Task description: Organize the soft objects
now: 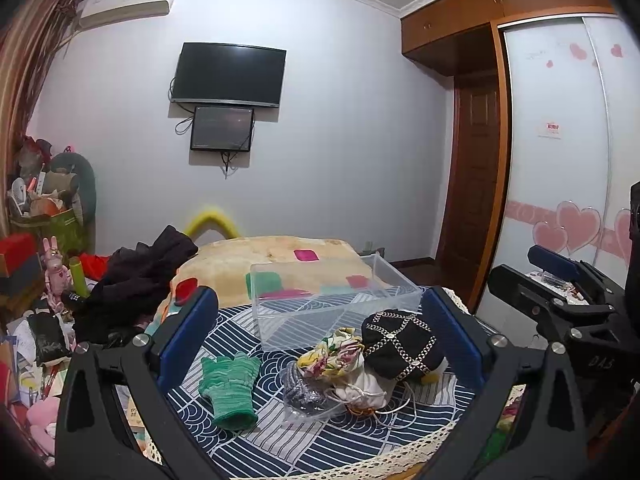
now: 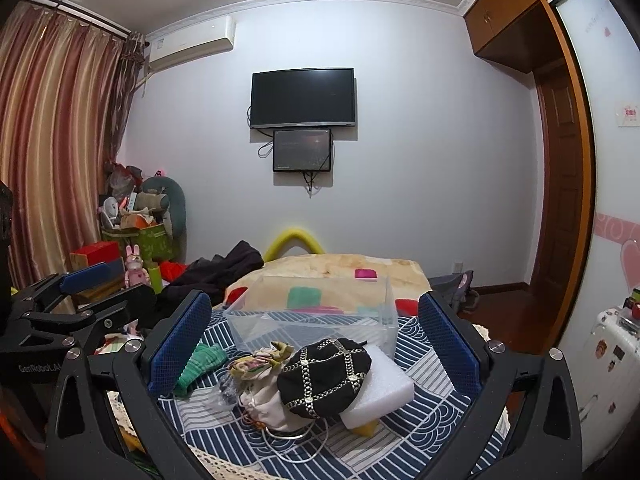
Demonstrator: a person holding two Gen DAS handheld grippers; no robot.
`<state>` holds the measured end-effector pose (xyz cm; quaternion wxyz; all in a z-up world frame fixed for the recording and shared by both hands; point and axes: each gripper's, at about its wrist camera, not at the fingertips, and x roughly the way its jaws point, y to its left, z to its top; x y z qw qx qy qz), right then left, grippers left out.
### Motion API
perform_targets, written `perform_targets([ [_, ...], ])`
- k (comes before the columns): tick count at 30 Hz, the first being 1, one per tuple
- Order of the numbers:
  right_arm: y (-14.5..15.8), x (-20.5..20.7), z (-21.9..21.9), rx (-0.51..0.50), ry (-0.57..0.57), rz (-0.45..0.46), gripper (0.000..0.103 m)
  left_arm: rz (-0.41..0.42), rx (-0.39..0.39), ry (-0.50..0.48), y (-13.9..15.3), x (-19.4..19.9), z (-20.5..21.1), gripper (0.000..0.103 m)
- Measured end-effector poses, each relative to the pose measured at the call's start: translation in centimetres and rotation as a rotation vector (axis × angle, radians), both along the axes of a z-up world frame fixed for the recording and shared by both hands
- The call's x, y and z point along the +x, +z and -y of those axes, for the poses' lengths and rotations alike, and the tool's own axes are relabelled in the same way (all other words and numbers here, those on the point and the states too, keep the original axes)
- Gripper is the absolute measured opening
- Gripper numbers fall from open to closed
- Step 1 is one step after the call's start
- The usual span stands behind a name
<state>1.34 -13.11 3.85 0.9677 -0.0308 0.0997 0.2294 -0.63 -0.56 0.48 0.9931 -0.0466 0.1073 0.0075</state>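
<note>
We see nothing packed: the clear bin (image 1: 336, 300) at frame center sits empty (glove (image 1: 230, 386), hat (image 1: 400, 344), pouches beside it); both grippers (image 1: 320, 332) (image 2: 316, 344) gape empty.

Bed (image 1: 280, 256) with a cream blanket bearing coloured patches; its near end is covered by a navy-and-white patterned cloth (image 1: 360, 440) with a lace edge. Directly on the cloth: a clear plastic bin (image 1: 332, 300) at the far side; a green knitted glove (image 1: 230, 384); a floral fabric piece (image 1: 332, 354); a black cap with gold chain trim (image 1: 400, 344) atop a white foam block (image 2: 380, 392); a cream drawstring pouch (image 2: 268, 404). Dark clothing (image 1: 136, 280) lies heaped along the bed's left side.
</note>
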Motion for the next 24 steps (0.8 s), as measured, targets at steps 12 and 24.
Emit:
perform_targets([
  [12,-0.01,-0.25,-0.04,0.004,0.005,0.006,0.103,0.001,-0.002,-0.006,0.16,-0.09,0.21,0.103],
  [24,0.15,-0.37,-0.16,0.003,0.011,0.006,0.103,0.002,-0.004,-0.007,0.2,-0.15,0.17,0.103],
])
